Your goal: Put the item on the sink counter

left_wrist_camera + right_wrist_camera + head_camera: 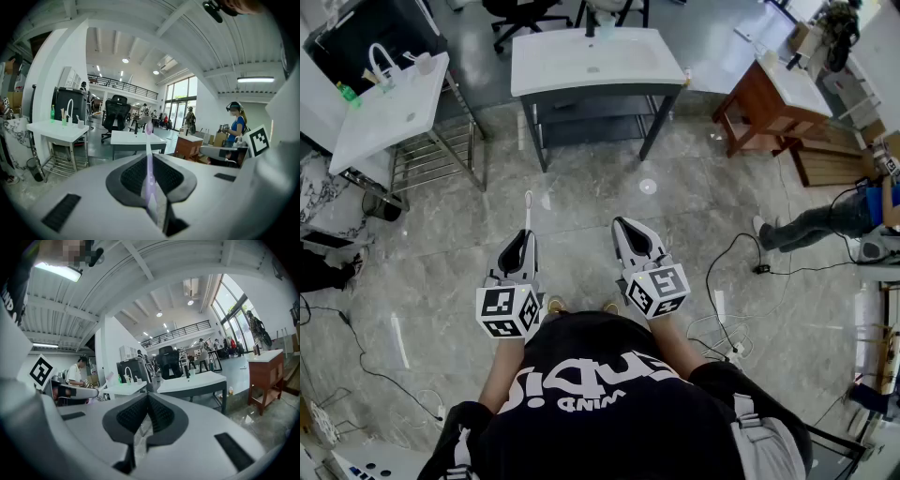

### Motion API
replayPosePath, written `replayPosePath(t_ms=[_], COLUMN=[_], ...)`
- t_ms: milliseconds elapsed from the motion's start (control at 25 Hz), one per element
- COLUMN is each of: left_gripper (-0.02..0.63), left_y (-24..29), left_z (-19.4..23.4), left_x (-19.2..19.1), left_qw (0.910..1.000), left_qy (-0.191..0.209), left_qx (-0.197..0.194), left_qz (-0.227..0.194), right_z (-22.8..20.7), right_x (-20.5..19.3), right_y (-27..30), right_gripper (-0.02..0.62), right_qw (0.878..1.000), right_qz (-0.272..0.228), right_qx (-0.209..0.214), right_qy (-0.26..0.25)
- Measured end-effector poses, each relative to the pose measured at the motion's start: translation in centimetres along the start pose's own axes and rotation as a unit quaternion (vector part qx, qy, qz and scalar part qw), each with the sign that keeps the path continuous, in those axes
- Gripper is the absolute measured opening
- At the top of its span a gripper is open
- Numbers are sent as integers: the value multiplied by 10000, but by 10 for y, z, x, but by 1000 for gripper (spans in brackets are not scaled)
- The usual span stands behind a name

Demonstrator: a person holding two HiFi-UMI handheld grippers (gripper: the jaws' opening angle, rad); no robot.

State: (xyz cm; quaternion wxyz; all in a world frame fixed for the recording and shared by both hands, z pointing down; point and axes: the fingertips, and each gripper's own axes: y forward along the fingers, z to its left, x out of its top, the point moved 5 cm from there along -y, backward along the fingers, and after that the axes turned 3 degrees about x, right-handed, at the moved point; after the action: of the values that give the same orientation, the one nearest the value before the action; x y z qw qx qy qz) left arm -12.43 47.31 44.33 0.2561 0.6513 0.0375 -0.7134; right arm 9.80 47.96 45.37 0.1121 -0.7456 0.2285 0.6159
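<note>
Toothbrush [528, 208] sticks forward out of the left tool [523, 242] in the head view, a thin pale stick held over the grey floor [581, 197]. It is well short of the sink table [581, 66], which stands far ahead with a white top on a dark frame. The right tool [628, 230] is level with the left one, just right of it, also over the floor. A left table [389, 117] with a tap and a wooden table [769, 98] flank the sink table.

In the left gripper view the left tool [149, 164] has its jaws closed on the toothbrush [148, 145]. The lilac-and-white handle is pinched between the dark pads and the head points up and away. The sink table [136, 138] lies beyond the head, clearly apart from it.

In the right gripper view the right tool [146, 401] has its jaws pressed together with nothing between the pads. The sink table [192, 383] stands ahead and slightly right, and the wooden table [265, 364] is further right.
</note>
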Motion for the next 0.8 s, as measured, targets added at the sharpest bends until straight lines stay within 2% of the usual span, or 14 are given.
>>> replayPosePath(t_ms=[360, 800], left_gripper=[55, 55], left_y=[-5, -14], left_z=[16, 59], left_x=[3, 6], left_qw=[10000, 9991], left_qy=[17, 154], left_qx=[-38, -397], left_qz=[-21, 49], right_z=[16, 59], right_x=[-1, -13], right_y=[7, 24], right_gripper=[20, 20], right_qw=[9998, 9992], right_qz=[-114, -229], right_qx=[12, -247], right_qy=[179, 222])
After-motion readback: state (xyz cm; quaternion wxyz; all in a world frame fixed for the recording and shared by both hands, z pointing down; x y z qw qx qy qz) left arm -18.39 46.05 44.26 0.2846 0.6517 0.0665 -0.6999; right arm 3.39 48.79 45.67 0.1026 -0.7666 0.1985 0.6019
